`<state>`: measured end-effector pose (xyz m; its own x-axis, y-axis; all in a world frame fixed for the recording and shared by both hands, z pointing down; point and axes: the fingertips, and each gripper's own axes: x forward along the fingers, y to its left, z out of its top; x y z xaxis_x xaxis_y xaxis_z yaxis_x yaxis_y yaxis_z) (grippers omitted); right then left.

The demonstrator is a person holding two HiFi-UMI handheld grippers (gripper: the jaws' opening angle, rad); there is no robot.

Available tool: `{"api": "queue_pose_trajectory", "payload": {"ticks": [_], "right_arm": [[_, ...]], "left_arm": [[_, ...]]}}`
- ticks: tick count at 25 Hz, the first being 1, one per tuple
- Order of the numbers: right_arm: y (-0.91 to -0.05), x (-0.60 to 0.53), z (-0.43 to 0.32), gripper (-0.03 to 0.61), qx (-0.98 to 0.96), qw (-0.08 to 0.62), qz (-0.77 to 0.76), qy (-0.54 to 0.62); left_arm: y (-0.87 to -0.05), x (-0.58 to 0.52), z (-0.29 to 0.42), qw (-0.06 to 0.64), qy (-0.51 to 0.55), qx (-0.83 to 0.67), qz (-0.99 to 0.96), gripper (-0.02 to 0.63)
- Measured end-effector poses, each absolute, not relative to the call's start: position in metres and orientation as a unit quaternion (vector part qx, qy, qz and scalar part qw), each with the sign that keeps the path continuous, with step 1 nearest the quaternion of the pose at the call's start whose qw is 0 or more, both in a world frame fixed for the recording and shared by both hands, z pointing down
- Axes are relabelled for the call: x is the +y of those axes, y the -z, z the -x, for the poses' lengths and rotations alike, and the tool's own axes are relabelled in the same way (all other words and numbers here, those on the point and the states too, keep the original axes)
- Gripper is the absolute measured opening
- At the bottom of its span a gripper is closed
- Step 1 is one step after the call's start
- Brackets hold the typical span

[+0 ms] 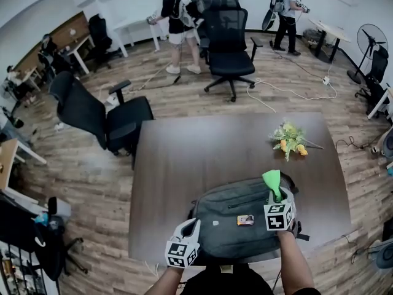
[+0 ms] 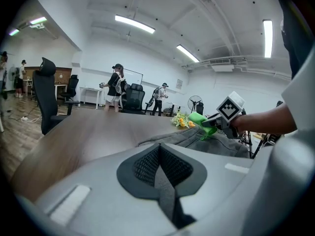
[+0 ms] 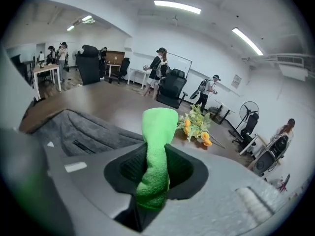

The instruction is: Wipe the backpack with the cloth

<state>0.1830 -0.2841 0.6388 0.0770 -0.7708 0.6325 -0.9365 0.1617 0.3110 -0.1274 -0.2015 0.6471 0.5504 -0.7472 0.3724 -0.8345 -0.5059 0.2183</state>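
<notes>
The backpack (image 1: 242, 223) is grey and lies flat at the table's (image 1: 196, 152) near edge, a little toward the near right corner. A small orange-and-dark object (image 1: 245, 220) rests on top of it.

My right gripper (image 1: 275, 194) is over the backpack's right end. Its jaws are clamped on the green cloth (image 1: 272, 182), and the cloth's free end sticks up past the tips. In the right gripper view the cloth (image 3: 156, 151) is bunched and twisted between the jaws, with the backpack (image 3: 83, 134) spread out to its left.

My left gripper (image 1: 191, 225) is at the backpack's left end, close to the table's near edge. I cannot tell whether it touches the fabric. In the left gripper view the gripper (image 2: 160, 173) has its jaws pressed together with nothing between them.

A bunch of yellow and orange flowers (image 1: 290, 141) lies nearer the table's right edge, well apart from the backpack. A black office chair (image 1: 98, 115) stands at the table's left edge. Another chair (image 1: 227, 42) stands beyond the far edge.
</notes>
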Motion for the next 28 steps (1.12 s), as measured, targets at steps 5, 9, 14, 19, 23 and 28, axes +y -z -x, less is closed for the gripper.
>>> {"api": "queue_pose_trajectory", "payload": {"ticks": [5,9,14,19,23,28], "right_arm": [[-0.633,-0.266,-0.133,0.097,-0.711,0.327,-0.610,-0.126],[-0.644,-0.251,-0.085,0.098,-0.740,0.293,-0.582,-0.165],[-0.662,-0.238,-0.025,0.097,-0.775,0.279,-0.532,-0.193],[-0.679,-0.222,0.039,0.098,-0.804,0.253,-0.477,-0.248],[-0.688,-0.210,0.074,0.098,-0.814,0.246,-0.449,-0.273],[-0.705,-0.199,0.101,0.097,-0.813,0.268,-0.429,-0.289]], "left_arm": [[-0.652,-0.197,0.133,0.197,-0.120,-0.466,-0.854,0.019],[-0.654,-0.191,0.144,0.201,-0.124,-0.472,-0.849,0.018],[-0.655,-0.190,0.158,0.199,-0.132,-0.482,-0.843,0.020],[-0.661,-0.191,0.178,0.209,-0.150,-0.502,-0.826,0.018],[-0.658,-0.186,0.183,0.210,-0.141,-0.509,-0.823,0.020],[-0.658,-0.183,0.188,0.210,-0.144,-0.510,-0.822,0.019]]}}
